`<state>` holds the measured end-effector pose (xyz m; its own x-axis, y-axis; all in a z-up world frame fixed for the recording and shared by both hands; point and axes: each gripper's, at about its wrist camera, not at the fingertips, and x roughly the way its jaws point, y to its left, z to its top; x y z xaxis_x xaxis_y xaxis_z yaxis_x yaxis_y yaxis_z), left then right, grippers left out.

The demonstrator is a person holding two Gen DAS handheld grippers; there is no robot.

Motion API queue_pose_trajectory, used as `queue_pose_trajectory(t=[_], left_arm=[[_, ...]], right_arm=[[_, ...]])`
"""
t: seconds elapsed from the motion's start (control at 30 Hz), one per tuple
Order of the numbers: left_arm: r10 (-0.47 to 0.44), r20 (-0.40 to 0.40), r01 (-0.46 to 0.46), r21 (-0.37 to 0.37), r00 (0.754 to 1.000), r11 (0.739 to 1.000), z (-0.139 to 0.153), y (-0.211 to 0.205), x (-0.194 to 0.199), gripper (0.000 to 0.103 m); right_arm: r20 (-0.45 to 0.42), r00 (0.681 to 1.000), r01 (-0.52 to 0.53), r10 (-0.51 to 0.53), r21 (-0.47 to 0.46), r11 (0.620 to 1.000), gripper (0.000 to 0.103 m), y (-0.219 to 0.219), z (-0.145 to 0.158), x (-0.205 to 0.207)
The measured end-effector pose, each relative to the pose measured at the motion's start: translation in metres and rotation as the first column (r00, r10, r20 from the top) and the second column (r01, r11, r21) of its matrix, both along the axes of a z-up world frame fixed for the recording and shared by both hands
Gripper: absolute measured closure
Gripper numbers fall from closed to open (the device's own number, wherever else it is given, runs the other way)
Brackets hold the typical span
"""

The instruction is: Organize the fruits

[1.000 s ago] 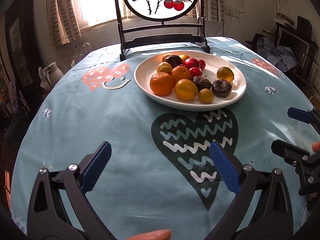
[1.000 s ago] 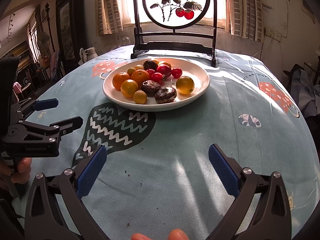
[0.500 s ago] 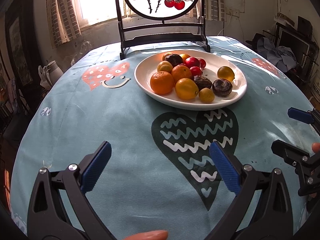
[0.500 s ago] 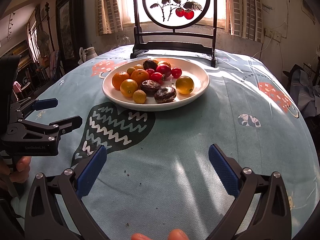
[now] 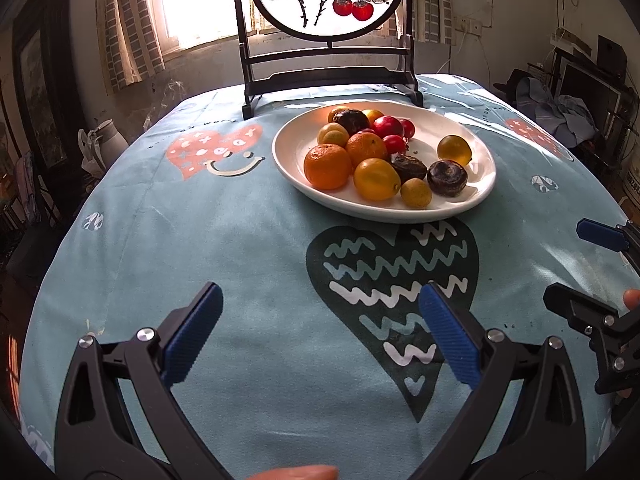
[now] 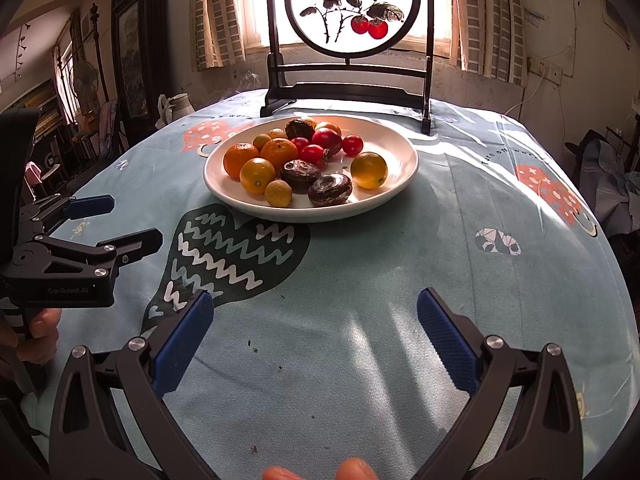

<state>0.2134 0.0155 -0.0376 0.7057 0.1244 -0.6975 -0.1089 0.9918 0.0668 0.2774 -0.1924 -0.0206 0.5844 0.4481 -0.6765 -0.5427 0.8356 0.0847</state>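
Both grippers (image 5: pixel 320 336) (image 6: pixel 312 332) agape before plate (image 5: pixel 304 176)

Bare cloth lay between both claws and the plate.

The worktop (image 6: pixel 360 280) was free from the wide-apart left claw (image 5: pixel 320 336) and right claw (image 6: pixel 312 332) up to the plate (image 5: pixel 296 148) rim. Fruit (image 6: pixel 280 152) crowded the plate's left and middle, touching one another; a lone yellow fruit (image 6: pixel 369 170) sat apart at the right. The screen stand (image 6: pixel 348 96) blocked the worktop's far side, just behind the plate.
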Motion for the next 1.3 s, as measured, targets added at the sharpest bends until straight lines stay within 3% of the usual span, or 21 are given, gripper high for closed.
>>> queue_pose_trajectory(t=[1.3], left_arm=[[-0.001, -0.006, 0.001, 0.003, 1.000, 1.000, -0.0005, 0.0009, 0.0006, 0.003]], right_arm=[[0.002, 1.000, -0.002, 0.002, -0.003, 1.000, 0.001, -0.0017, 0.0001, -0.0001]])
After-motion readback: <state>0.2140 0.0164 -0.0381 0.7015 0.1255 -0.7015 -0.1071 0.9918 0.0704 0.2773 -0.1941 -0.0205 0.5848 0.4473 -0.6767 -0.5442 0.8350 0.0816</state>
